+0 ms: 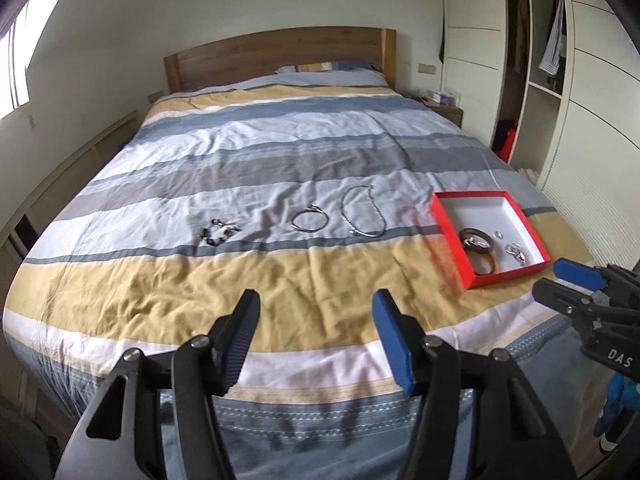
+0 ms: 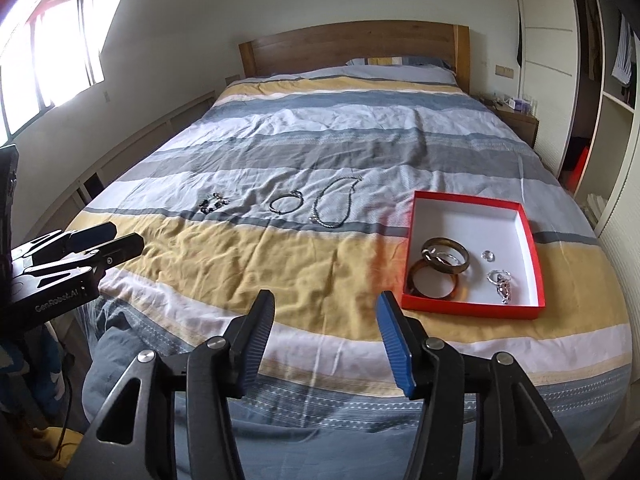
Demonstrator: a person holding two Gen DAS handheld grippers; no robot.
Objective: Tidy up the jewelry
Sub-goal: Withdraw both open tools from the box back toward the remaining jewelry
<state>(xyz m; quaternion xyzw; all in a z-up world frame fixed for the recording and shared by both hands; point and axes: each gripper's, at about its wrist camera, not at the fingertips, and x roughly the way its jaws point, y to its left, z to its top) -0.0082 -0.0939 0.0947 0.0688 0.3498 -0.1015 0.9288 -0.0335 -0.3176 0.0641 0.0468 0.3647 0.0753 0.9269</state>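
Both tools hang over the foot edge of the bed (image 2: 320, 128). My left tool (image 1: 314, 308) is spread wide and holds nothing; my right tool (image 2: 326, 310) likewise.

The striped duvet (image 1: 240, 280) ahead of both is bare yellow band, rumpled, up to the jewelry row. The red box (image 2: 534, 240) sits at the right, near the foot edge, long axis running roughly toward the headboard (image 2: 352, 46). Inside it: two brown bangles (image 2: 436, 270) overlapping at the near-left corner, small silver pieces (image 2: 502, 280) near-right, and a small clear piece (image 2: 488, 256) mid-box; the far half shows white floor.

Outside the box, a row runs across the bed on the pale stripe, all well apart from my tools:
- chain necklace (image 1: 362, 212), an elongated loop with its long axis toward the headboard, nearest the box
- silver bracelet (image 1: 310, 220), round loop, just left of it
- dark beaded bracelet (image 1: 220, 232), bunched, leftmost

A wardrobe (image 2: 560, 60) flanks the bed's right edge, a low wall ledge the left.
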